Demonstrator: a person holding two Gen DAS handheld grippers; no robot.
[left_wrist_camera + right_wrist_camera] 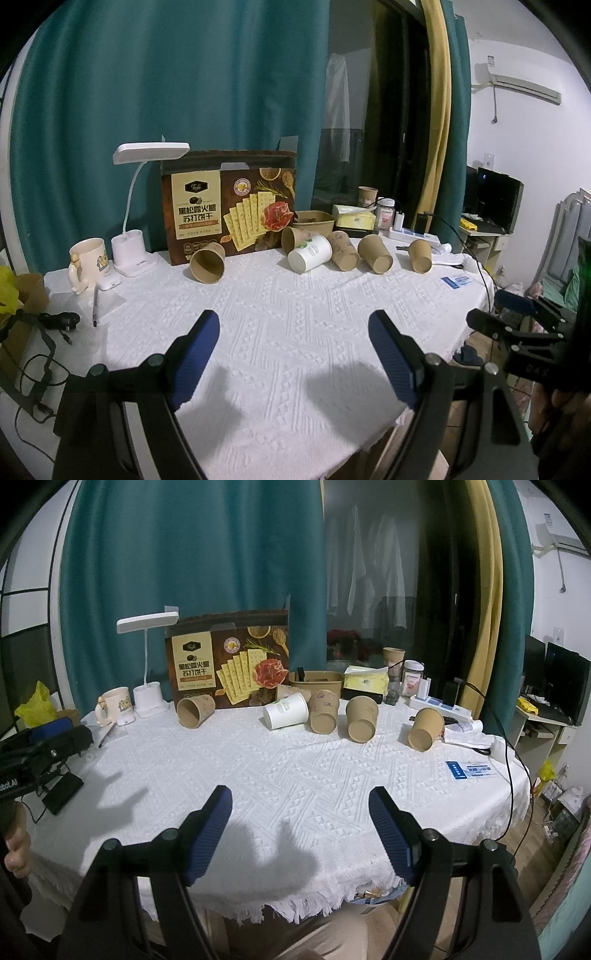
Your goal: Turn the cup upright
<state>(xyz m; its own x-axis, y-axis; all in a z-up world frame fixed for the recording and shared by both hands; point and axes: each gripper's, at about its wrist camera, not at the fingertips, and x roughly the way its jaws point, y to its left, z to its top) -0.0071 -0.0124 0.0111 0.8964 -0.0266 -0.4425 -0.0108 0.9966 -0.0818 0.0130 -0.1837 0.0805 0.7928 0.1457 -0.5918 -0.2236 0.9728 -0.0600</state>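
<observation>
Both tools hang over the near edge of the bench [295, 775], well short of the cups. Left tool [293, 354] spread, nothing between the pads. Right tool [301, 830] the same: spread, empty. Reads as a ready pose before a reach; no cup touched yet.

The task's things are paper cups lying on their sides in a loose row along the far side of the cloth:
- brown cup [195, 710] far left, in front of the cracker box [229, 659], mouth toward the cameras
- white cup [286, 710] near centre, lying on its side, its end facing front-left
- two brown cups [324, 712] and [362, 719] just right of it, the first touching or nearly touching the white one; cannot tell which
- one more brown cup [424, 729] off right, apart from the rest, near the power strip [439, 705]
- another cup stands upright at the back [393, 656], so likely not in scope

My read on layout: cups lie spaced along the row so each can be taken sideways across its wall. The far-right one suits the right tool, the far-left one the left tool. Middle cluster is tight, so jaws going in could nudge a neighbour and set it rolling.

Paper walls are thin: pinch lightly or the cup will crush. Lamp [147, 155] and mug [88, 258] sit at far left, near the left cup.
</observation>
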